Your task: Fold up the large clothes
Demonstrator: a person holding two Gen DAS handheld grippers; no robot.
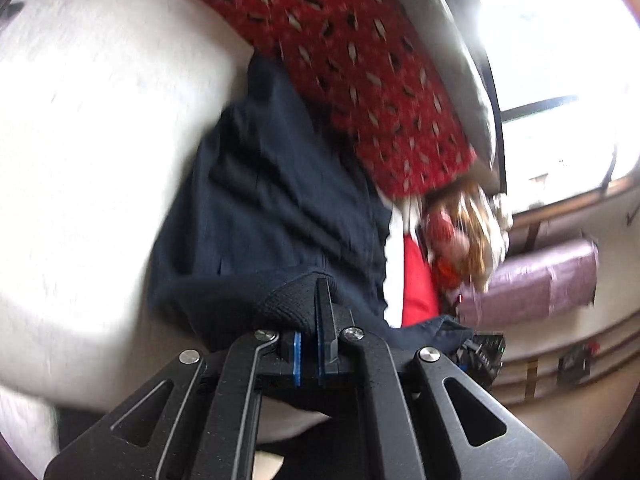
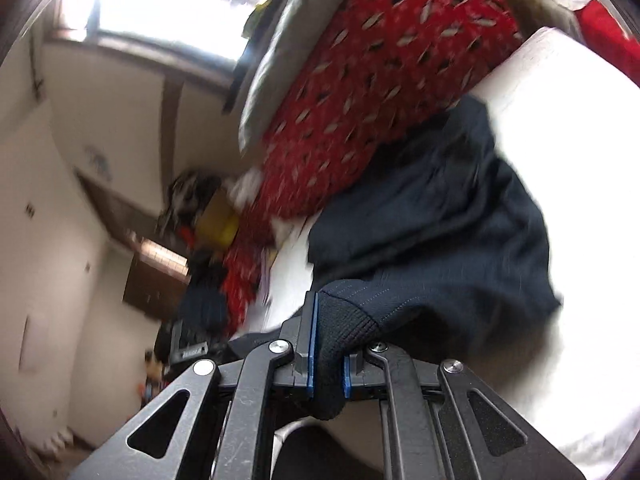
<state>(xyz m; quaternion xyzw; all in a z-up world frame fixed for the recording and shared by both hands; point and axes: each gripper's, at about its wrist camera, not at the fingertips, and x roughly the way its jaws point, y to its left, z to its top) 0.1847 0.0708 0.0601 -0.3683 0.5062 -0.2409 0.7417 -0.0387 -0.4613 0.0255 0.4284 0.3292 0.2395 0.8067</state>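
While both claws — left claw (image 1: 308,344), right claw (image 2: 328,356) — pinch the navy garment's (image 1: 260,200) ribbed hem, keep it taut and level.

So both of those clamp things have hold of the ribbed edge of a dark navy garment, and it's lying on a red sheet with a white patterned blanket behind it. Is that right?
Nearly. The colours are swapped: the dark navy garment lies on a white sheet, and the patterned blanket behind it is red. The right wrist view shows this. Both the left gripper and right gripper do clamp its ribbed edge.
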